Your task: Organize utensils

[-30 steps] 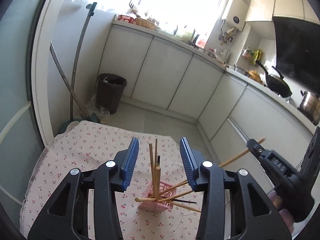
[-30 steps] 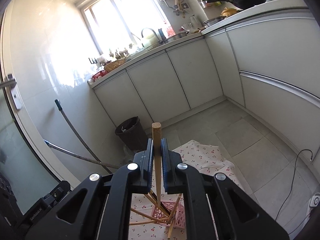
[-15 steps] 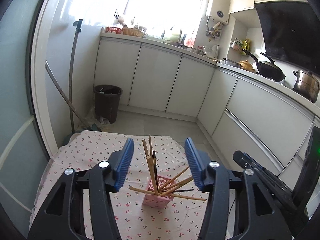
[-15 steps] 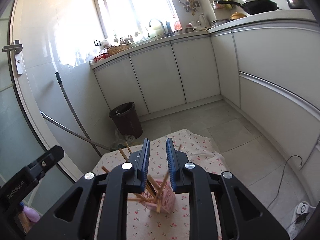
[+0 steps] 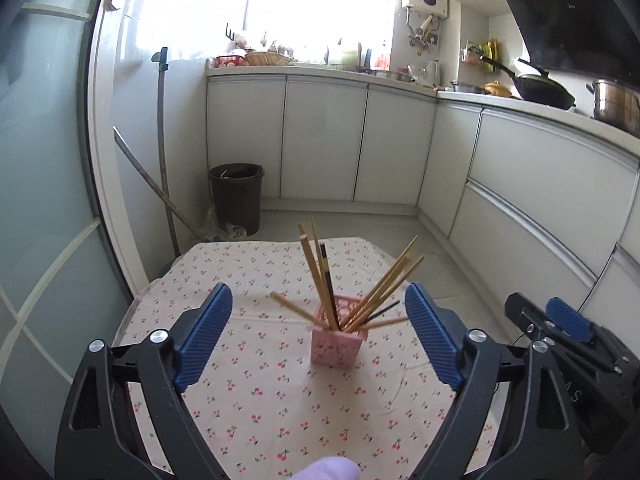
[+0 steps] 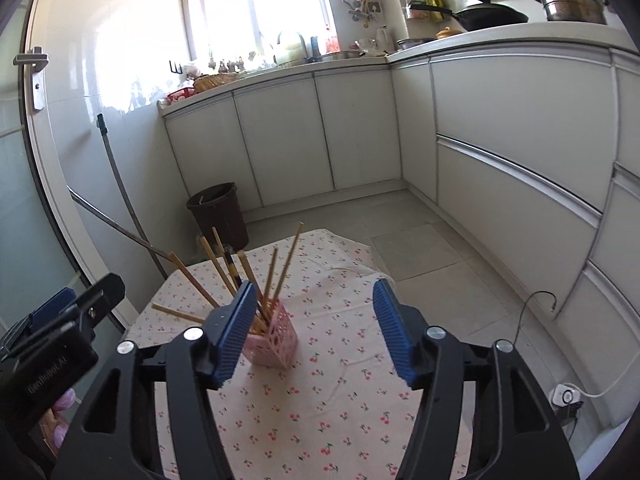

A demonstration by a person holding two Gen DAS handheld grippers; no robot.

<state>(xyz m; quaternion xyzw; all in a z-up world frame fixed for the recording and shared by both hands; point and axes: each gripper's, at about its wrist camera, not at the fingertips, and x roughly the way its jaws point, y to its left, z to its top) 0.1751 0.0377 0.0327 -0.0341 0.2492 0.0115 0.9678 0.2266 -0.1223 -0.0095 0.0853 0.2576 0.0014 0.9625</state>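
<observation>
Your left gripper (image 5: 319,336) and right gripper (image 6: 313,334) both hang spread wide apart, holding nothing. The pink holder (image 5: 339,340) stands upright on the cherry-print counter (image 5: 256,400), between them, with the chopsticks (image 5: 320,280) fanned out inside it.

Item: we log our right gripper (image 6: 314,334) with its blue pads (image 6: 390,338) spread wide and nothing between them. Below it we note a pink lattice holder (image 6: 276,342) upright on the cherry-print tablecloth (image 6: 320,412); the left pad overlaps its near corner in view. Wooden chopsticks (image 6: 218,266) fan out of the holder, with one dark chopstick (image 6: 232,268) among them. Our left gripper (image 6: 60,320) shows at the left edge. Behind, we list a brown waste bin (image 6: 218,210), white cabinets (image 6: 320,136), a wok (image 6: 488,12) and a steel pot (image 6: 572,2).
</observation>
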